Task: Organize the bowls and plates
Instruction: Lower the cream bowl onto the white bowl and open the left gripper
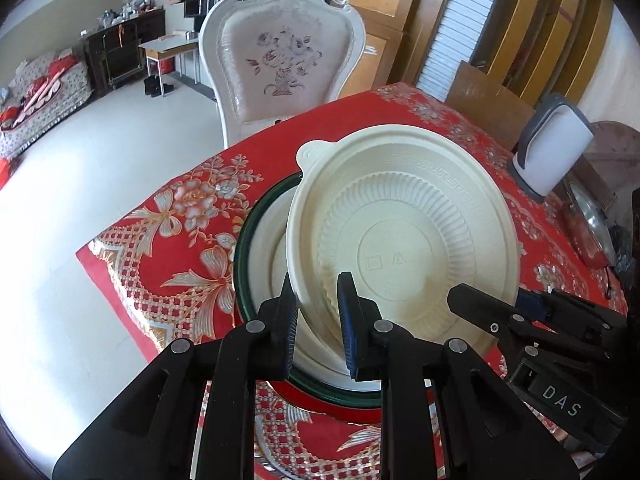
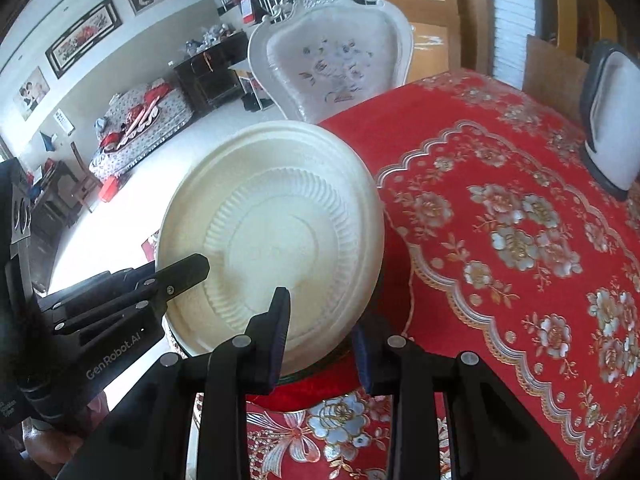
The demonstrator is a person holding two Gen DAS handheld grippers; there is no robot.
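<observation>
Cream plate (image 1: 404, 236) sits mid-frame, tilted over the green-rimmed plate (image 1: 244, 240) on the desk (image 2: 500, 220); my left hand-held gripper (image 1: 318, 320) pinches its rim, right hand-held gripper (image 2: 320, 340) wide; I'd lower it flat, centred

A: What blocks the middle of the table?

B: The tilted cream ribbed disposable bowl (image 1: 400, 232), over the green-rimmed white plate (image 1: 256, 248), with the left gripper (image 1: 318, 320) and right gripper (image 2: 320, 344) crowding its near rim.

A: Open room?

B: The red floral tablecloth (image 2: 520, 220) to the right, up to the grey-and-white upright container (image 2: 612, 120). The white carved chair (image 1: 280, 60) closes the far edge.
</observation>
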